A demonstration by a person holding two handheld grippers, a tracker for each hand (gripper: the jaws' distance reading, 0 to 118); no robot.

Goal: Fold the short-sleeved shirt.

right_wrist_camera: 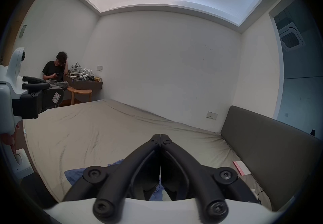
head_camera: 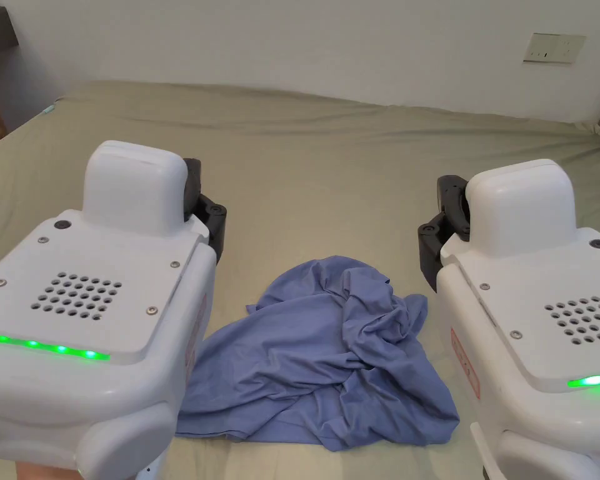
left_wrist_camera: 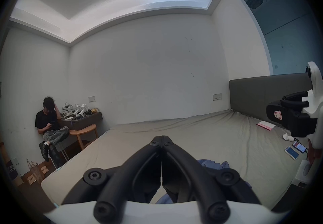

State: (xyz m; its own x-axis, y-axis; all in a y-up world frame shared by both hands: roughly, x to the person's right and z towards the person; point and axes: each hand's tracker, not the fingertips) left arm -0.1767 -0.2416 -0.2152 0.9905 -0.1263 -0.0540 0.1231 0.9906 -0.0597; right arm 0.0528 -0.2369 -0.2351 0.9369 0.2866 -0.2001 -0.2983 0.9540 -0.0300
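Both claws, left [left_wrist_camera: 162, 137] and right [right_wrist_camera: 160, 136], apparently closed, empty, above crumpled shirt [head_camera: 320, 356].

Crumpled blue short-sleeved shirt [head_camera: 320, 356] lies alone mid olive-green bed sheet [head_camera: 330, 169]; bare sheet beyond it, left, right. Far right of shirt near grey padded headboard [left_wrist_camera: 262, 95]: pink-edged booklet [left_wrist_camera: 265, 125], two phones [left_wrist_camera: 295, 150], white wad [left_wrist_camera: 287, 137].

The head view looks down from behind both grippers onto the bed [head_camera: 330, 162]. Each gripper view sits low behind its own closed jaws, facing across the bed toward the far wall [left_wrist_camera: 148, 70]; both share that wall.
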